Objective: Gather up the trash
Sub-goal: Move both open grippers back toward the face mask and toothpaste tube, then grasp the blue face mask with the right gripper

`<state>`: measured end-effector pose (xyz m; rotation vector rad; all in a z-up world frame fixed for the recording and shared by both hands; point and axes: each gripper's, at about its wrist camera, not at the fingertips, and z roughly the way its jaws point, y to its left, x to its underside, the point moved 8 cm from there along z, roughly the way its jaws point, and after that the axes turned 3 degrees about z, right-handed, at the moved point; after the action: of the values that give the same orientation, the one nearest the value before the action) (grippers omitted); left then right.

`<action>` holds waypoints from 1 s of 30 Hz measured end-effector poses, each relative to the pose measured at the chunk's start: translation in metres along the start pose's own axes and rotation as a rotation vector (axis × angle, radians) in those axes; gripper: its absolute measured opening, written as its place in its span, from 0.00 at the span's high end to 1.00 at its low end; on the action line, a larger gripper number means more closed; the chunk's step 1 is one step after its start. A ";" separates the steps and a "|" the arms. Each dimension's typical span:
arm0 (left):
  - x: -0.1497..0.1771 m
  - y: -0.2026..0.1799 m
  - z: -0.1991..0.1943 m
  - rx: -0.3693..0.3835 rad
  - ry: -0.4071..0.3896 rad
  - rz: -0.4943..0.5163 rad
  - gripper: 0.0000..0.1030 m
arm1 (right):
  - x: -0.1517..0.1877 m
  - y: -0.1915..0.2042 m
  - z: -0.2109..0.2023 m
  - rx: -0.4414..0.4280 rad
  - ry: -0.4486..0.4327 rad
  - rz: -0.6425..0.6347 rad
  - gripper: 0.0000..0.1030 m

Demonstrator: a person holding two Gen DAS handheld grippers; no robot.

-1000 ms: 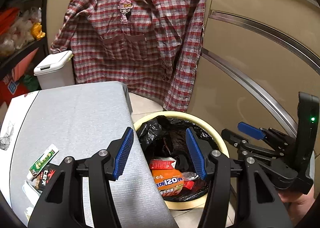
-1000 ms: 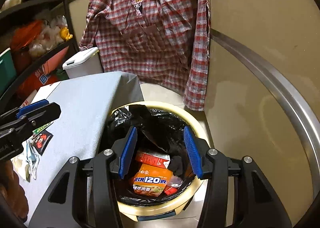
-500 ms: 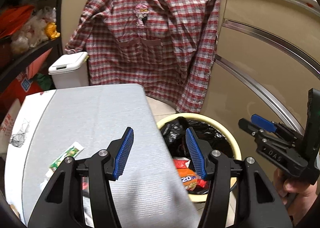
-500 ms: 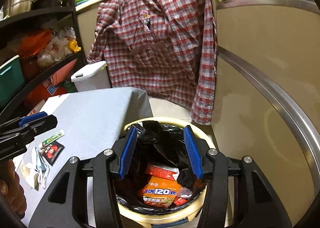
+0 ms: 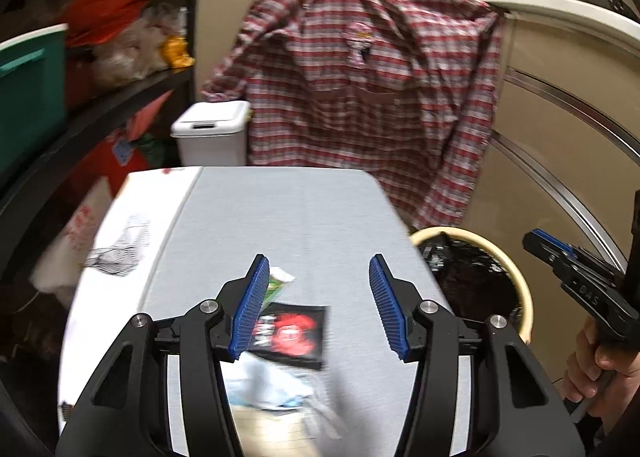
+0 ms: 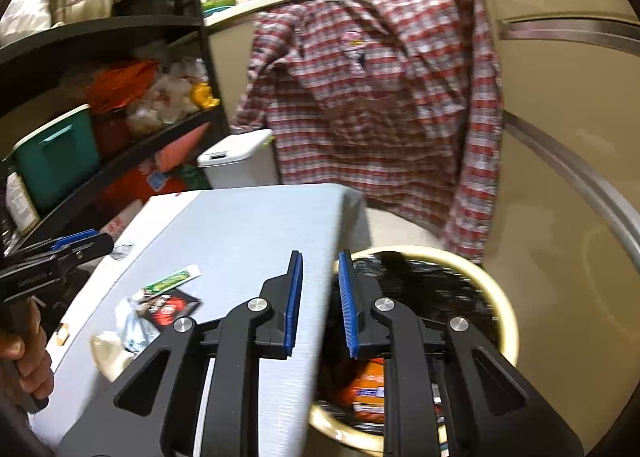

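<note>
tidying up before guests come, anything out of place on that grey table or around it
Yes. Litter lies at the near left of the grey table: a green wrapper, a black and red packet and crumpled tissue. A plaid shirt is draped over the counter edge behind.

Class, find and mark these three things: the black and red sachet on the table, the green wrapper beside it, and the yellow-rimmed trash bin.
black and red sachet (image 5: 294,333), left wrist view, on its red print.
green wrapper (image 6: 172,281), right wrist view, on its middle.
yellow-rimmed trash bin (image 6: 494,297), right wrist view, on its rim.
</note>
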<state>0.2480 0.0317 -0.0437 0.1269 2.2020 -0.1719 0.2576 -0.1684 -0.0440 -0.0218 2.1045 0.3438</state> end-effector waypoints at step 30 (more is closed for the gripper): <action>0.018 0.138 0.005 -0.093 0.046 -0.104 0.63 | 0.107 0.196 0.096 -0.364 0.365 -0.218 0.69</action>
<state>0.2630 0.1673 -0.0718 -0.0352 2.2593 -0.1252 0.2511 0.0567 -0.1346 -0.5610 2.3386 0.6227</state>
